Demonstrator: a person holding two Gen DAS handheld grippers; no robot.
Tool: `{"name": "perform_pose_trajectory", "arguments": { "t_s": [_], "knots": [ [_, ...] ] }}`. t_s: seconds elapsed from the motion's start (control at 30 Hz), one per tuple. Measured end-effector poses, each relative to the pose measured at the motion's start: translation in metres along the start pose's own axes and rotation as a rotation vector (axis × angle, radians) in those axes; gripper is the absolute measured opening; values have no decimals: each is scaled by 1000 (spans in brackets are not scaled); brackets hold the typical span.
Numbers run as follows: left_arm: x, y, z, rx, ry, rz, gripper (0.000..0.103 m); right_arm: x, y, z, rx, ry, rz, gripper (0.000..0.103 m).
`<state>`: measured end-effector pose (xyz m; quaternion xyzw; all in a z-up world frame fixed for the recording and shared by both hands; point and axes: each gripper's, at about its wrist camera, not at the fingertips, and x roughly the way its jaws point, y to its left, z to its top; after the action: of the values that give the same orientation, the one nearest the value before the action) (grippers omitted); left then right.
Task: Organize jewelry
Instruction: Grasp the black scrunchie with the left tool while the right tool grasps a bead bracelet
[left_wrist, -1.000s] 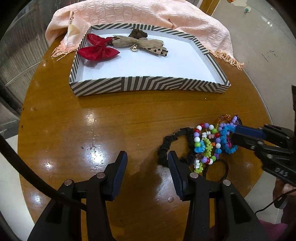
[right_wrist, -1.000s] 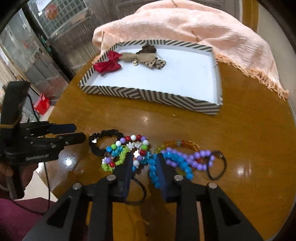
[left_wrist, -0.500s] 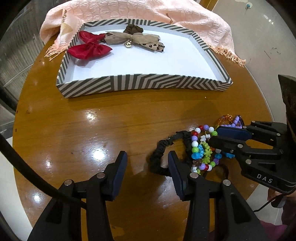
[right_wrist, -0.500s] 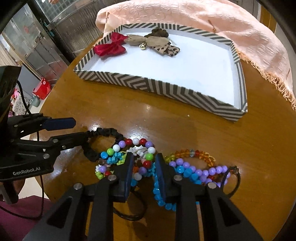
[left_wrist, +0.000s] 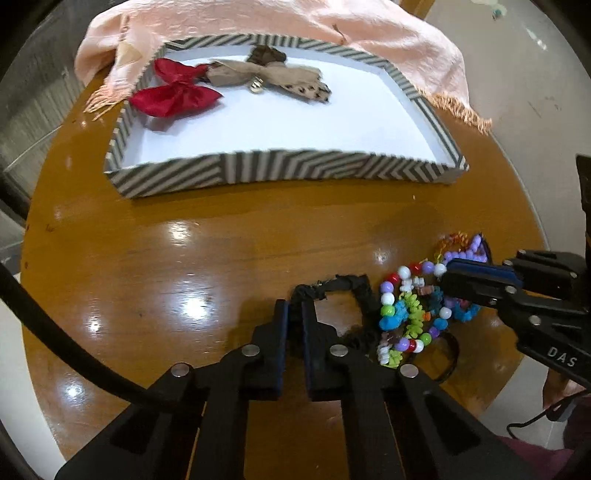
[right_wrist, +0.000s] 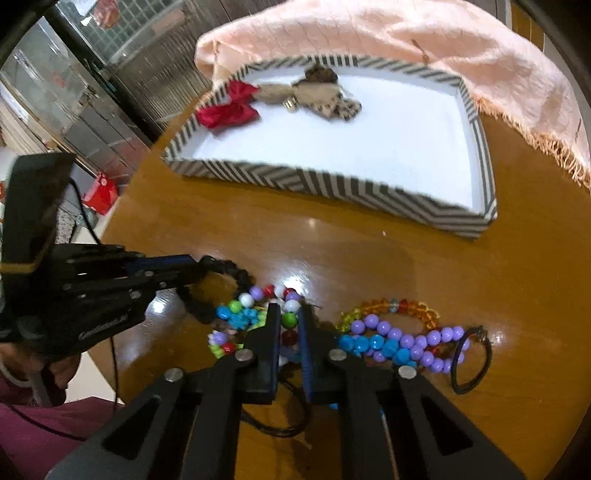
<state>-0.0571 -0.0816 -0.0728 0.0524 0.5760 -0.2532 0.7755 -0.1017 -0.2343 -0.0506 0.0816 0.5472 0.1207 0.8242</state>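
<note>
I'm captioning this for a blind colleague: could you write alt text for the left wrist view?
The left tongs are shut on a black scrunchie on a round wooden table, beside a pile of colourful bead bracelets that the right tongs reach into. Behind sits a striped tray holding a red bow and a tan bow.

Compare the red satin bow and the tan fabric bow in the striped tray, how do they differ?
The red satin bow is shiny and plain; the tan fabric bow is matte, with a spotted tail and a small gold bell at its knot. The red satin bow sits by the left wall of the striped tray; the tan fabric bow stretches toward the middle. Both lie flat near the far wall, ends meeting.
</note>
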Motion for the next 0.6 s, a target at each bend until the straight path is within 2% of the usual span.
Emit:
{"name": "perform_pose_trajectory", "arguments": {
  "t_s": [0.47,0.6],
  "knots": [
    [-57,9,12,-5,-130,10,0,-53,16,23,7,-117,80,9],
    [-65,9,14,1,-150,21,0,-61,18,31,-7,-144,67,9]
  ]
}}
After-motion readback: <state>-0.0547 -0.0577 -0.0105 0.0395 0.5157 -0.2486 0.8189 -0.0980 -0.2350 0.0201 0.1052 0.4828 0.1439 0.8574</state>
